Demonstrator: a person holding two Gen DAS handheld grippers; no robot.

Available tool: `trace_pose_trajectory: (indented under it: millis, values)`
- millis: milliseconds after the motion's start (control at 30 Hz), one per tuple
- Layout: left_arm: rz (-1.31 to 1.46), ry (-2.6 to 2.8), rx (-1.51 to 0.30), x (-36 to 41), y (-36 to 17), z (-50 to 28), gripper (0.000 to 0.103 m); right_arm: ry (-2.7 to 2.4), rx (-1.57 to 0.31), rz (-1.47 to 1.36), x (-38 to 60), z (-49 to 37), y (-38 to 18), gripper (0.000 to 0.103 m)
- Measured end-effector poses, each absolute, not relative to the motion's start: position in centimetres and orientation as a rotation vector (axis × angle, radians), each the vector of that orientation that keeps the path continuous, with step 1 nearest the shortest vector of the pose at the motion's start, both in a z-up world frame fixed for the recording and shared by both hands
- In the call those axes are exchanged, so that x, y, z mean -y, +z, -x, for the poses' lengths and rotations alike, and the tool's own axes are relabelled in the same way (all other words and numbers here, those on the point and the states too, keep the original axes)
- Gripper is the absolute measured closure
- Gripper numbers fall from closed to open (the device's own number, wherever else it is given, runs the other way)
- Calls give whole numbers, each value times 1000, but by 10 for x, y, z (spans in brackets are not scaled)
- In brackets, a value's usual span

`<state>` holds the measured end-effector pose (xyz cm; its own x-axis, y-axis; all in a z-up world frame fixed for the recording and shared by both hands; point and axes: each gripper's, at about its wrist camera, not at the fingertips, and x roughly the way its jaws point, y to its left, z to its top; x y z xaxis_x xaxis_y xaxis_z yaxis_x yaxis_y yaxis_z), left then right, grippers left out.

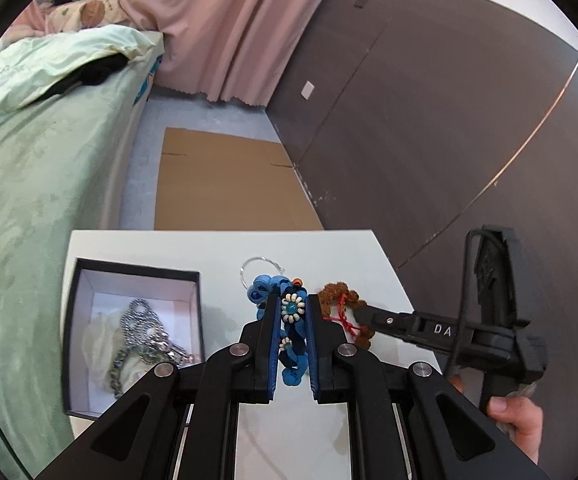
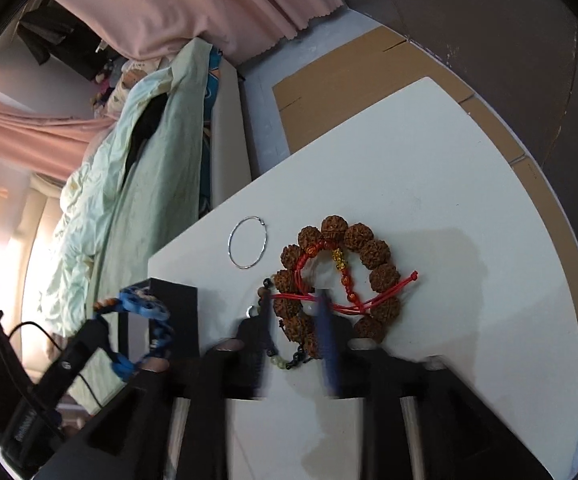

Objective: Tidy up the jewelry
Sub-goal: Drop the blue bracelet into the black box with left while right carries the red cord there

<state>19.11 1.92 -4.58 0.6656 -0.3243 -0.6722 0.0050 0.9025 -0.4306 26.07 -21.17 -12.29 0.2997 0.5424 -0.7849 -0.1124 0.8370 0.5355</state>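
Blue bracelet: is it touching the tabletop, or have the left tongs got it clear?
Apart. The right wrist view shows the blue bracelet hanging from the left tongs, off the edge of the table, above the dark box.

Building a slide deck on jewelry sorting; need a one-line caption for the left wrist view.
Left gripper shut on a blue beaded bracelet beside the open jewelry box on the white table.

My left camera looks steeply down along my jaws, close over the white table (image 1: 369,256), toward the curtain (image 1: 225,28). My right camera sits as near, tilted down toward the bed (image 2: 137,184). Both share the table, bed, curtain and the cardboard (image 1: 229,180) on the floor.
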Motion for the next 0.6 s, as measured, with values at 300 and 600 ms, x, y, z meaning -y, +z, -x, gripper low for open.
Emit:
trace_pose_trajectory:
  millis: [300, 600]
  values:
    - [473, -154, -776, -51, -32, -189, 91, 433, -1189, -440, 202, -277, -142, 60]
    - [484, -146, -768, -62, -30, -195, 91, 433, -1199, -561, 212, -282, -148, 98]
